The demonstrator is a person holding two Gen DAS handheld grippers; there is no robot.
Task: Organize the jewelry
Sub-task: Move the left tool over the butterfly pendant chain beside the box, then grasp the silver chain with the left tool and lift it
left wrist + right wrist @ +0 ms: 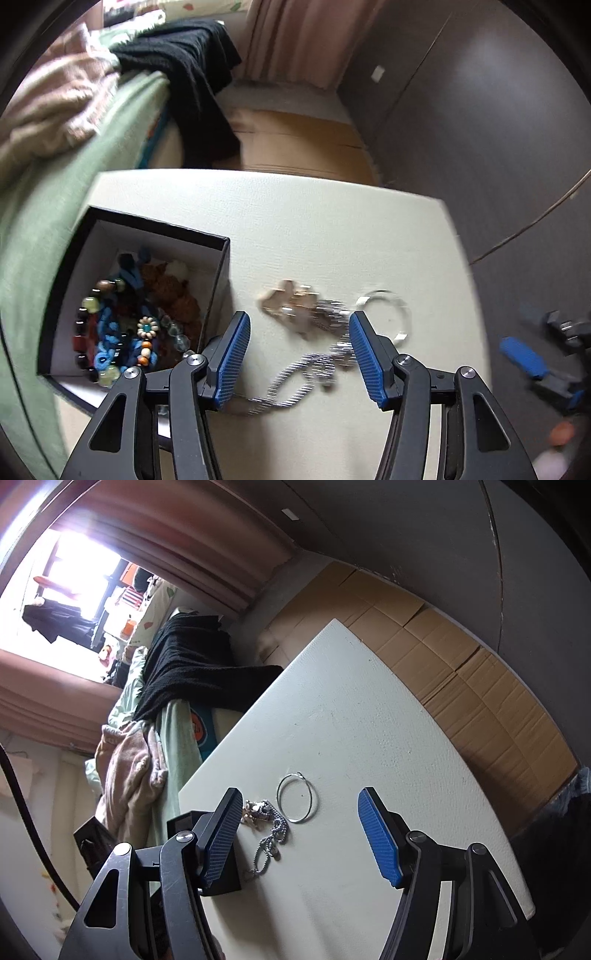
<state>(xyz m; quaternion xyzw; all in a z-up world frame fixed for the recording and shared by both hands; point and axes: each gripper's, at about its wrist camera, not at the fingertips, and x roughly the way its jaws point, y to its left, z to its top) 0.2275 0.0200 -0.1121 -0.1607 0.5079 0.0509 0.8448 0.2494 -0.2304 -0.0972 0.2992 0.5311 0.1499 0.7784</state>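
A black box [218, 258] with a white inside holds several beaded bracelets and cords [122, 328]; it sits at the left of a white table [295, 221]. A silver ball chain [295, 373] with a pale charm cluster [284, 302] and a thin silver hoop [388, 314] lie on the table right of the box. My left gripper [299, 332] is open and empty, just above the chain. My right gripper [299, 827] is open and empty over the table; the chain [275, 830] and hoop [297, 797] lie between its fingers, further ahead.
A bed with green sheet [55, 206], pink blanket and black cloth [192, 74] borders the table's left. Flattened cardboard [461, 672] covers the floor beyond the table. The right gripper shows at the left wrist view's right edge [524, 354].
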